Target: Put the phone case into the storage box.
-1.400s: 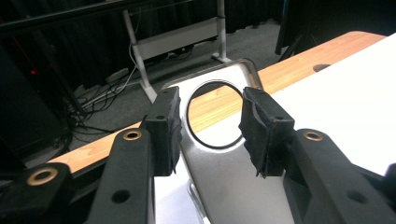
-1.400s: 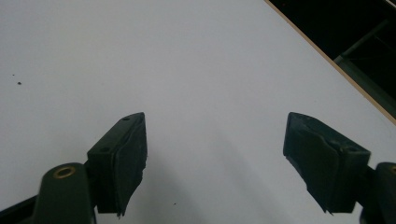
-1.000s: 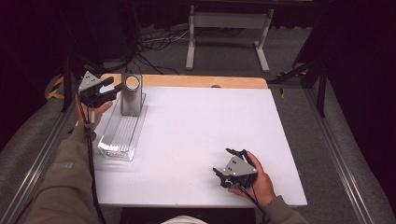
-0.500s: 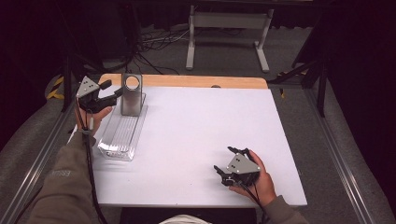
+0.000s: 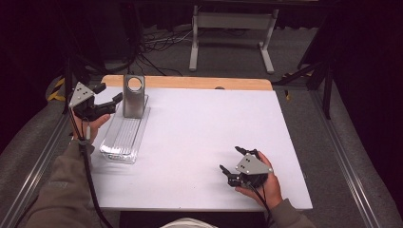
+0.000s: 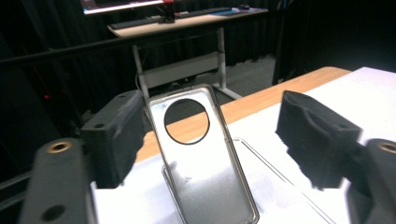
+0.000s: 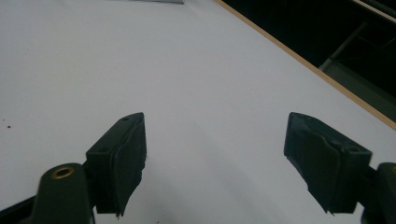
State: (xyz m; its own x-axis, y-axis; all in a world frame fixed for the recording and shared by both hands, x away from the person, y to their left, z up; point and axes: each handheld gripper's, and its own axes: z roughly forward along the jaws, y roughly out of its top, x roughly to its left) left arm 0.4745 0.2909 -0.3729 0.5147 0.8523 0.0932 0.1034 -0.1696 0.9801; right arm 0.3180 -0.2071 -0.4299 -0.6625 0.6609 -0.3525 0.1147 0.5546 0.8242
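Note:
A clear phone case (image 5: pixel 134 97) with a round camera hole stands upright at the far end of a ridged clear tray (image 5: pixel 121 140) at the table's left. My left gripper (image 5: pixel 110 92) hovers open just left of the case and does not touch it. In the left gripper view the case (image 6: pixel 205 182) rises between and a little beyond the two spread jaws of the left gripper (image 6: pixel 212 140). My right gripper (image 5: pixel 232 159) rests open near the front right of the table. In the right gripper view, bare white tabletop lies between the jaws of the right gripper (image 7: pixel 215 149).
The white table top (image 5: pixel 209 123) has a wooden strip (image 5: pixel 190 82) along its far edge. A desk frame and cables stand on the dark floor beyond. Metal rails run along both sides of the table.
My left gripper has drawn back a little, leftward and toward the person, away from the case. The case and tray stay put. The right gripper has barely shifted.

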